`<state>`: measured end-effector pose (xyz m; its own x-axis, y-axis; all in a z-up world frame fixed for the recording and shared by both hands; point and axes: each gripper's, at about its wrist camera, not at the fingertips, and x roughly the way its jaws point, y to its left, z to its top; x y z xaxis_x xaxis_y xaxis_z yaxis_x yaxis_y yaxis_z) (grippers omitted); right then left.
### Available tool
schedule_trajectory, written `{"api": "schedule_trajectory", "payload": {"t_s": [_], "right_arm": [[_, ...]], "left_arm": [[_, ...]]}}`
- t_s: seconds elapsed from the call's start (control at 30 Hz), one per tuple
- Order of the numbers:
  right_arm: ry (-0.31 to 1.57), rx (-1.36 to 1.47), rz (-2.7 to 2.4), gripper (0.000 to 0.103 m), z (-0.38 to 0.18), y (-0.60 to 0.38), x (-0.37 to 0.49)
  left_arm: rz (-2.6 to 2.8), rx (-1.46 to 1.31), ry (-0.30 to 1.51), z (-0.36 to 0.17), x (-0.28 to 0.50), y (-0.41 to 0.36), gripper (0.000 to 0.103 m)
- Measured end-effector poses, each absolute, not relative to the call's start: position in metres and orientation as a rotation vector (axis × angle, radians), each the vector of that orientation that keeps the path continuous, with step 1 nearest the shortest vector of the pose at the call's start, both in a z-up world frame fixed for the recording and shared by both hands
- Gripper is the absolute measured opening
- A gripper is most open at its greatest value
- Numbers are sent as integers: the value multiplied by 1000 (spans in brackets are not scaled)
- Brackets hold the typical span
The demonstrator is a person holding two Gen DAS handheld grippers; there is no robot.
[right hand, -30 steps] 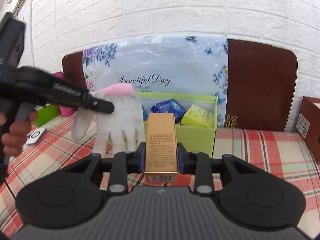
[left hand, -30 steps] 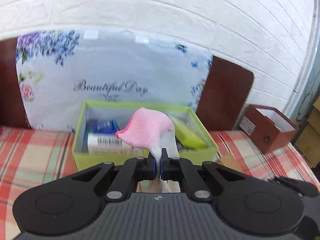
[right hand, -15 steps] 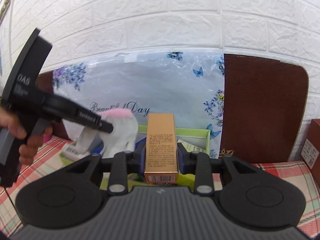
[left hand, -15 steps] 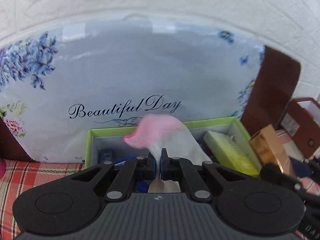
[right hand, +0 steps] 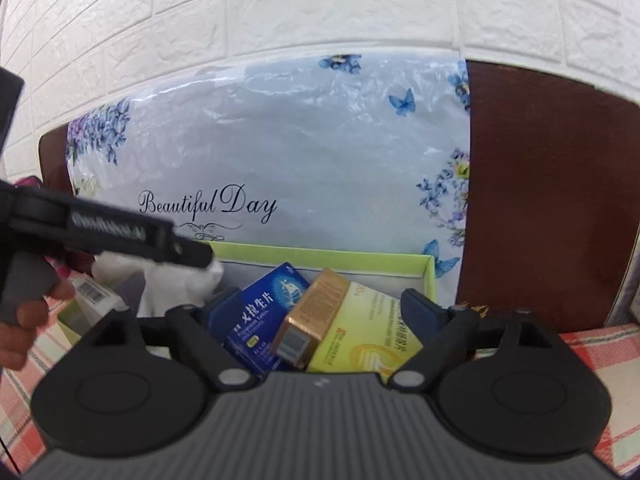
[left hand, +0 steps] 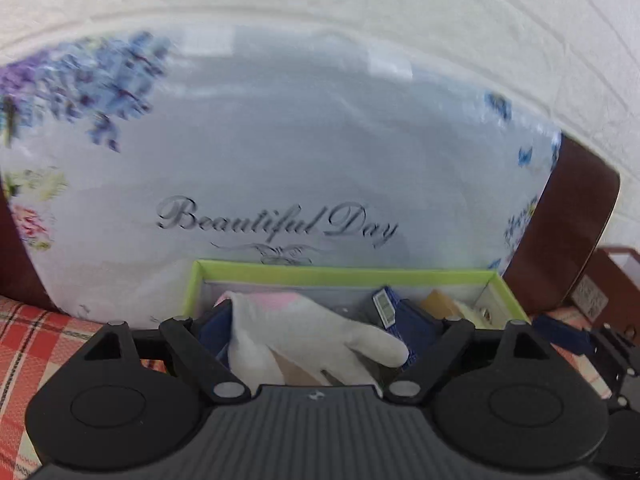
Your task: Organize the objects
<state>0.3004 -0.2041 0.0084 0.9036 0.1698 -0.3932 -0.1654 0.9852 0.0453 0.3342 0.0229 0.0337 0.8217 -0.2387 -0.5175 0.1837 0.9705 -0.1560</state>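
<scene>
A lime-green open box stands in front of a floral "Beautiful Day" bag. My left gripper is open just above the box. A white glove with a pink cuff lies loose in the box between its fingers. My right gripper is open over the box's right part. A gold carton lies free in the box on a blue carton and a yellow-green carton. The glove also shows in the right wrist view, partly hidden by the left gripper's body.
The floral plastic bag leans on a dark brown headboard below a white brick wall. A red-brown box sits at the right. A red checked cloth covers the surface. A white barcoded carton lies at the box's left.
Both grippers moved forward over the green box and opened. The left let go of the glove and the right let go of the gold carton; both now lie in the box.
</scene>
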Motion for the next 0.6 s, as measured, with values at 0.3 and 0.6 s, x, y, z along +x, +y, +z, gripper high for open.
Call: {"api": "schedule_trajectory", "payload": {"t_s": [0.3, 0.6], "right_arm": [[419, 49, 154, 103, 28, -211, 247], [472, 38, 104, 103, 46, -212, 171]], "left_arm": [[-216, -119, 498, 70, 256, 30, 95], [-71, -71, 536, 66, 160, 16, 99]]}}
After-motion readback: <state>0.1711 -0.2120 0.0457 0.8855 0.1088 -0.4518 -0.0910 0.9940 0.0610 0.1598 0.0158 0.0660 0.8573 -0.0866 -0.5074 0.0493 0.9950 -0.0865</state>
